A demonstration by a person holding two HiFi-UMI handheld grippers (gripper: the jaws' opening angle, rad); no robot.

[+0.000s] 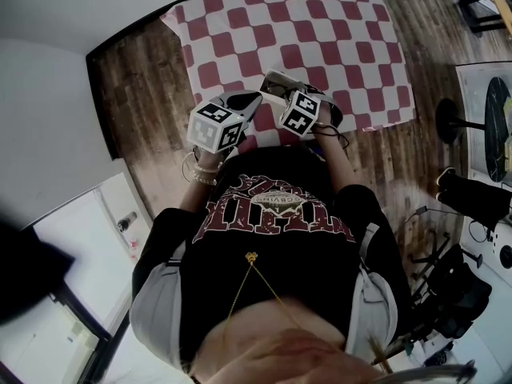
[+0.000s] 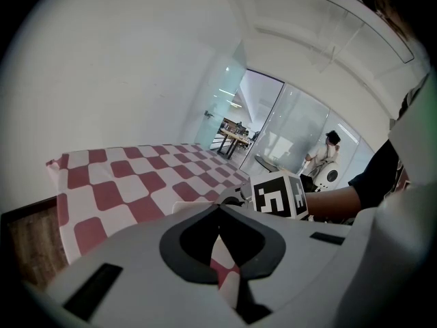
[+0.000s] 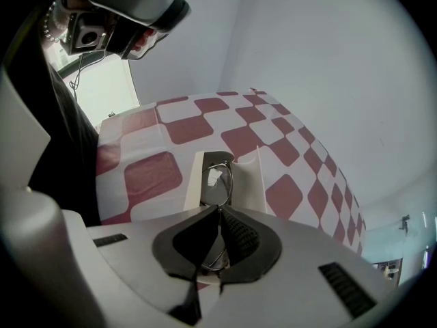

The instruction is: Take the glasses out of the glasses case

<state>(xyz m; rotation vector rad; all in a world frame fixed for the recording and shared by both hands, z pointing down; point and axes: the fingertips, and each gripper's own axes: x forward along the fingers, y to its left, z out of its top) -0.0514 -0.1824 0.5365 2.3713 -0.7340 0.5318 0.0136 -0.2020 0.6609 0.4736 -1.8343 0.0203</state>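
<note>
**Right claw pinched on the glasses, which lie in the open case**

Your right claw [image 3: 218, 210] is closed. Its tips meet on the thin wire frame of the glasses [image 3: 218, 183], as far as I can judge at the bridge: one lens sits above the tips and the other shows through the gap behind the pads. The glasses lie in the open white case [image 3: 249, 183] on the checked counter [image 3: 150, 173]. Your left claw [image 2: 218, 207] is closed too and holds nothing; only cloth shows past it. Expect the glasses to be light, springy and easy to bend or scratch, and the smooth metal may slip — so hold the frame, never the lenses, with gentle pressure. A small pale sticker [image 3: 213, 177] sits on the upper lens, too small to read. The shirt [image 1: 276, 210] print can't be made out either.
</note>
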